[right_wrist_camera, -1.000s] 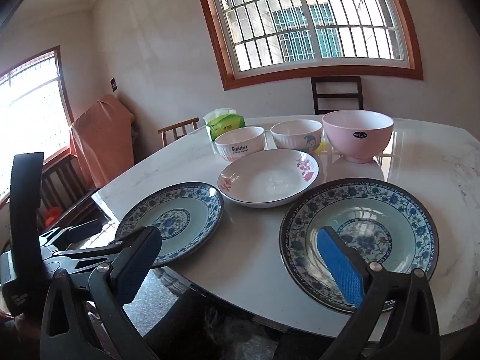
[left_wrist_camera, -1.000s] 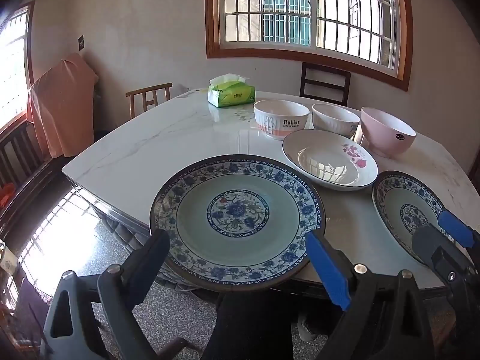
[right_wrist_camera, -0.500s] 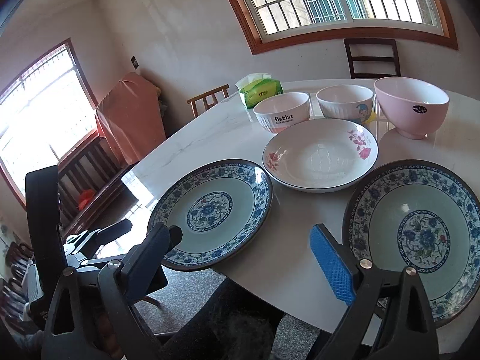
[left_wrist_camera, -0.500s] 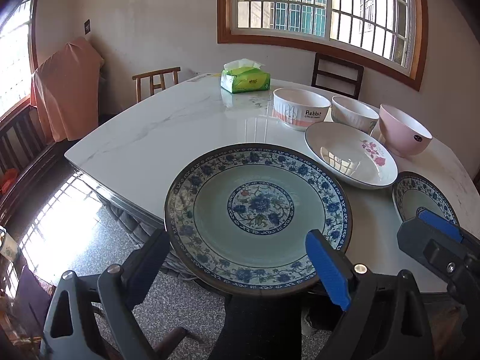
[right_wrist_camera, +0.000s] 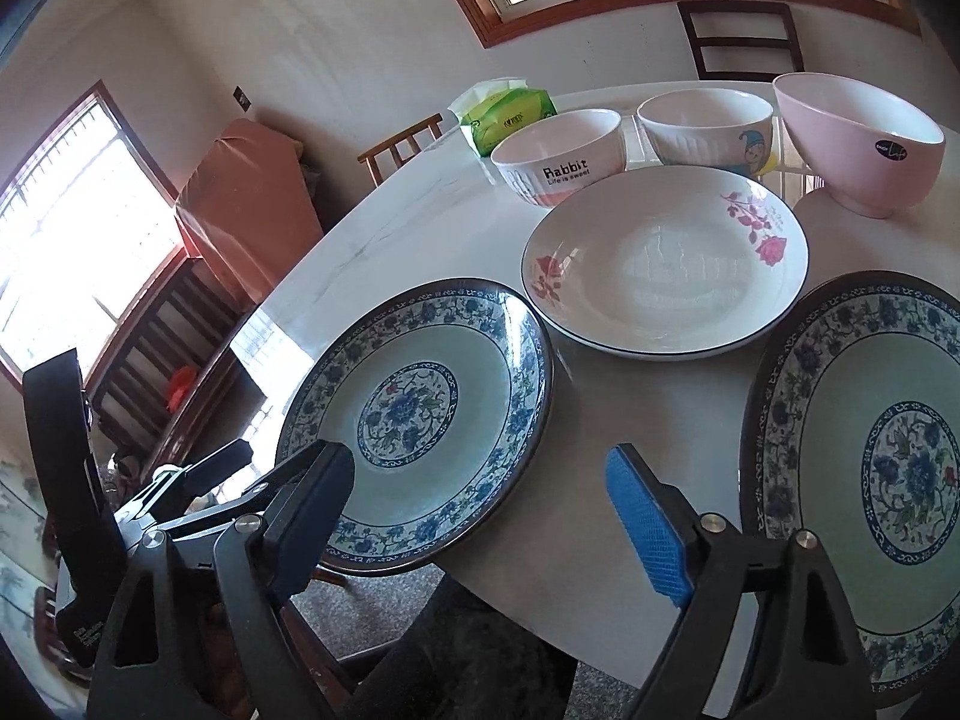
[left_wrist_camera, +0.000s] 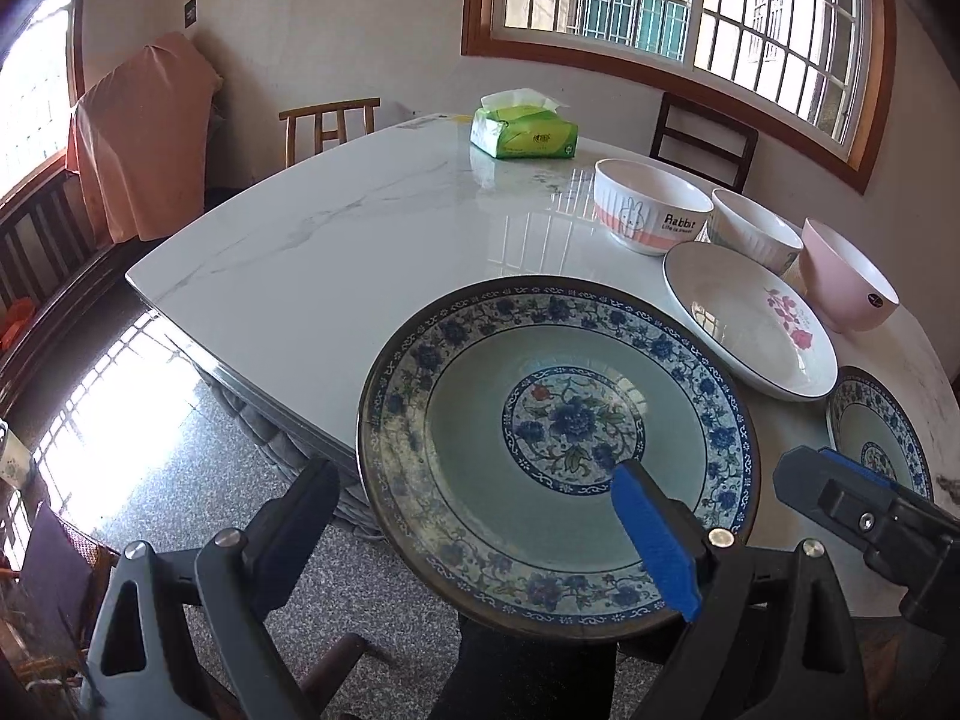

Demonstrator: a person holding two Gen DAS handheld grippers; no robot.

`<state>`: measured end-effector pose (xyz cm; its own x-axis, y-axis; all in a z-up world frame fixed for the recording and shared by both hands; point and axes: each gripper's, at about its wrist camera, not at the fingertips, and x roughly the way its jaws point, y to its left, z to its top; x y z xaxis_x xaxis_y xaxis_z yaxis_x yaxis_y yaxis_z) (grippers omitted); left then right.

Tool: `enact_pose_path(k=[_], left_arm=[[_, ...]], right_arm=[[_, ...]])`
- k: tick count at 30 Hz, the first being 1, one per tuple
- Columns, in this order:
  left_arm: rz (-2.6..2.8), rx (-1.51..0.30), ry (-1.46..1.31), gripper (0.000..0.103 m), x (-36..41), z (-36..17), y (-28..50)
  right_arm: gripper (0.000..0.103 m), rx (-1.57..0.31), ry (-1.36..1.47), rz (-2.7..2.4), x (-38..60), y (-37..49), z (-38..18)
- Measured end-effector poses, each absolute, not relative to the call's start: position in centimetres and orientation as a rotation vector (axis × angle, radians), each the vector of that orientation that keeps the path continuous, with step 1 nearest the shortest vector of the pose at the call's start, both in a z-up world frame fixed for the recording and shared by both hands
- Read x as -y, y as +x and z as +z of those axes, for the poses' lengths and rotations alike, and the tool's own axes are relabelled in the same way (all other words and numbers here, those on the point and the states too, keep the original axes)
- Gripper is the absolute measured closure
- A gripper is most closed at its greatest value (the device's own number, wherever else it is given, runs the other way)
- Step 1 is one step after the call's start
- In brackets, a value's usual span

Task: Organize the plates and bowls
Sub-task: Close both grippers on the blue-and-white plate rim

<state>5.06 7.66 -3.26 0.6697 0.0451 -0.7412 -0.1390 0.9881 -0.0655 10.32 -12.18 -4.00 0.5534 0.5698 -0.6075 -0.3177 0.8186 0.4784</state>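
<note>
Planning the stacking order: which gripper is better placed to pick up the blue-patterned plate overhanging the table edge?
Left. The left gripper is open directly before the overhanging blue-patterned plate; the right gripper faces the gap between plates.

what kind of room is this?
Most likely a home dining room: a marble-top table set with bowls and plates, wooden chairs around it, and a barred window facing another building.

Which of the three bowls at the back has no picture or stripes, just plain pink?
The pink bowl, rightmost of the row; the other two are white.
</note>
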Motion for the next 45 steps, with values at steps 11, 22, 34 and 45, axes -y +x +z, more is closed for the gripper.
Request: enact_pose_path(k=[11,22,34,45], left_arm=[[0.076,-0.883,-0.128,0.009,-8.2,-4.4,6.5],[0.086,-0.898,-0.086,0.018,-8.2,-4.9,6.9],[0.091,-0.939,-0.142,0.045,-9.9,-5.4,8.0],[0.105,-0.938,-0.224,0.071,-12.4,-5.1,8.1]], right_arm=[[0.018,-0.911,0.324,0.489,11.5,12.5,-5.4],[0.018,-0.942,0.282,0.474,10.8,13.8,-5.5],[0.021,-0.997,0.245,0.467,10.1,15.9,-5.7],[0.074,-1.038,0.235,0.496,8.8,17.3,-5.9]])
